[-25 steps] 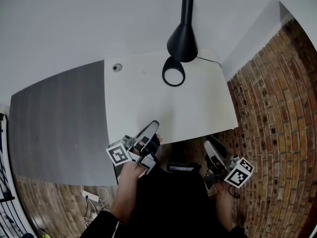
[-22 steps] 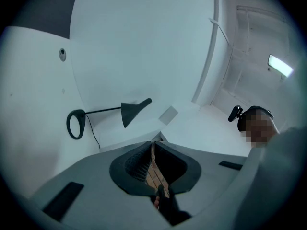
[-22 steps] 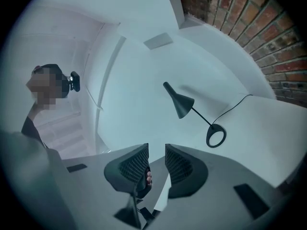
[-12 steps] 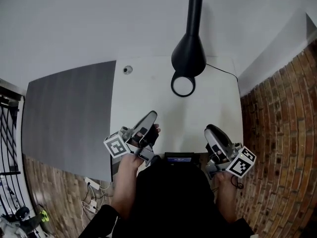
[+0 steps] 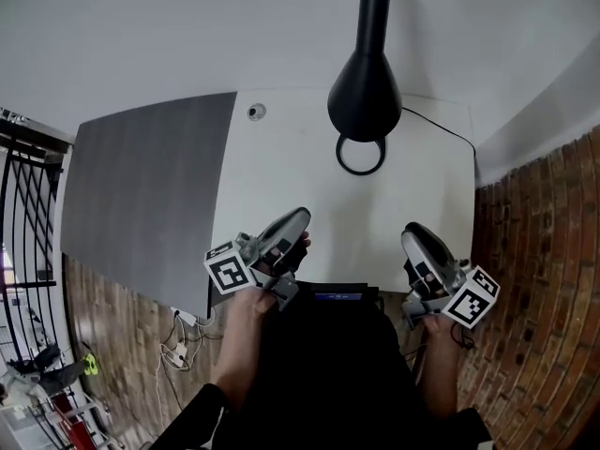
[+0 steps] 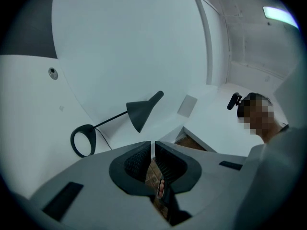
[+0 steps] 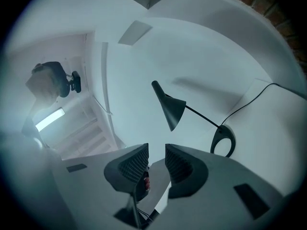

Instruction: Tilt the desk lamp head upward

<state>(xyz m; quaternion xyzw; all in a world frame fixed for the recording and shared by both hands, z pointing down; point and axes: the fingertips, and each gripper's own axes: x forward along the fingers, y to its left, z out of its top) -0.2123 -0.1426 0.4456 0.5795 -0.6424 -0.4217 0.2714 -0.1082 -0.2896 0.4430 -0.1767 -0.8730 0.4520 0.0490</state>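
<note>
The white desk (image 5: 281, 190) has its far edge against a white wall, and a grey surface (image 5: 141, 195) adjoins its left edge.

The black desk lamp (image 5: 365, 97) stands by the far edge, right of the middle. Its base (image 5: 361, 155) is an open ring lying flat on the desk. In the left gripper view a thin arm (image 6: 108, 121) slants up from the ring to a cone-shaped head (image 6: 140, 111). The wide mouth of the head points downward and its narrow tail points up and away. From the head view the head hangs over the ring and partly covers its far side.

The left tool (image 5: 298, 218) is held over the near edge, left of the middle. Its jaws (image 6: 153, 152) are all but together with only a sliver between them, and they hold nothing. The right tool (image 5: 417, 234) is held towards the near right corner. Its jaws (image 7: 157, 159) stand partly apart with nothing between them. Both tools are well apart from the lamp and point towards it.

A thin black cord (image 5: 439, 127) runs from the base towards the desk's right edge. A small round grommet (image 5: 256, 112) sits near the far left corner.
</note>
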